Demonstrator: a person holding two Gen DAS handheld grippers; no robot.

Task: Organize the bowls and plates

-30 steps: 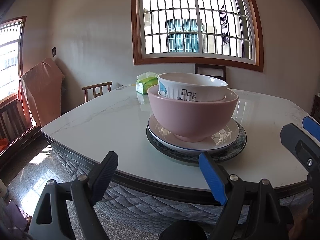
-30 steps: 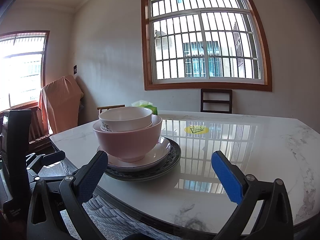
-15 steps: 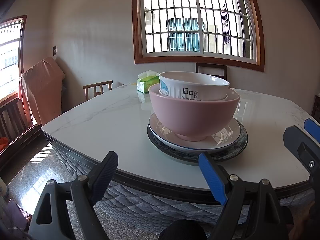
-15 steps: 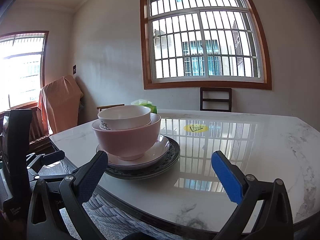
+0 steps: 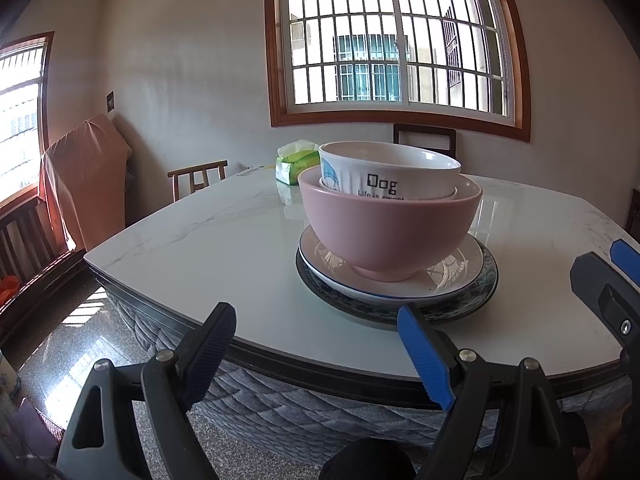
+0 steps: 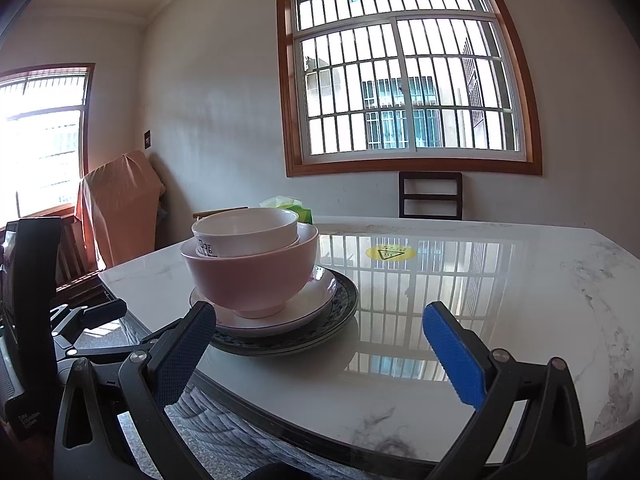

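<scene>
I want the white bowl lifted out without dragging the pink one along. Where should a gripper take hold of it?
Grip the white bowl by its rim, one finger inside and one outside, coming from above. Only its upper band stands proud of the pink bowl; its lower walls are nested out of reach. Both grippers are open and clear.

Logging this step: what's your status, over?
Left gripper and right gripper open, empty. White bowl nested in pink bowl on stacked plates. Nothing blocking.
</scene>
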